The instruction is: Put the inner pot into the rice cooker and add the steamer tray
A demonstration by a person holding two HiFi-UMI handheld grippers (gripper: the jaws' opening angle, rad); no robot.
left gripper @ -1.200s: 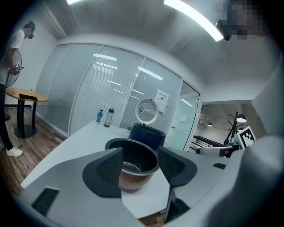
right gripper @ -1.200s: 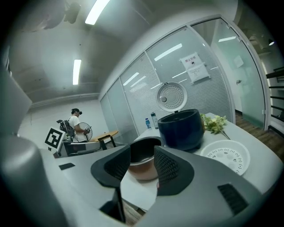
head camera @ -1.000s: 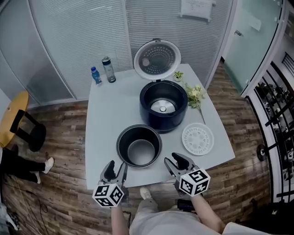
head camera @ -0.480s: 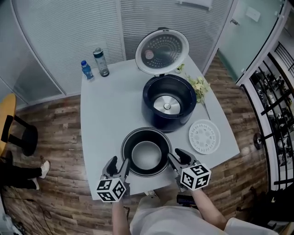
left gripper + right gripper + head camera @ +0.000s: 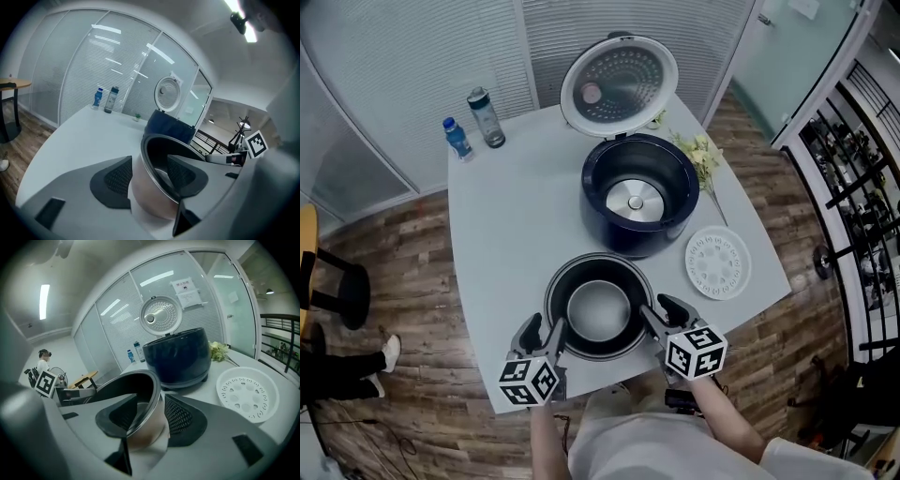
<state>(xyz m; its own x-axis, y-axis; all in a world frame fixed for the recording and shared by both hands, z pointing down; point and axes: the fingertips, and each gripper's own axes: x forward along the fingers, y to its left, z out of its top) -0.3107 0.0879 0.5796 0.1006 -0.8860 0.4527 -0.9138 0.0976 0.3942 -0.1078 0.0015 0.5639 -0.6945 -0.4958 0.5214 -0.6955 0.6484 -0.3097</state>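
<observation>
Listing from the left: left gripper [image 5: 543, 334], jaws apart and set astride the rim of the inner pot [image 5: 598, 309], one pad outside the wall, one inside, not yet clamped. The inner pot is seated on the table [image 5: 502, 234] near its front edge. Right gripper [image 5: 662, 312], jaws likewise apart astride the opposite rim. Rice cooker [image 5: 637, 192], lid [image 5: 619, 84] raised, just behind; steamer tray [image 5: 718, 263] at its right. Risk judged: if one side is clamped late or weakly, the smooth pot may be tipped or dropped. Against one second earlier, both grippers are advanced from clear of the pot onto its rim.
</observation>
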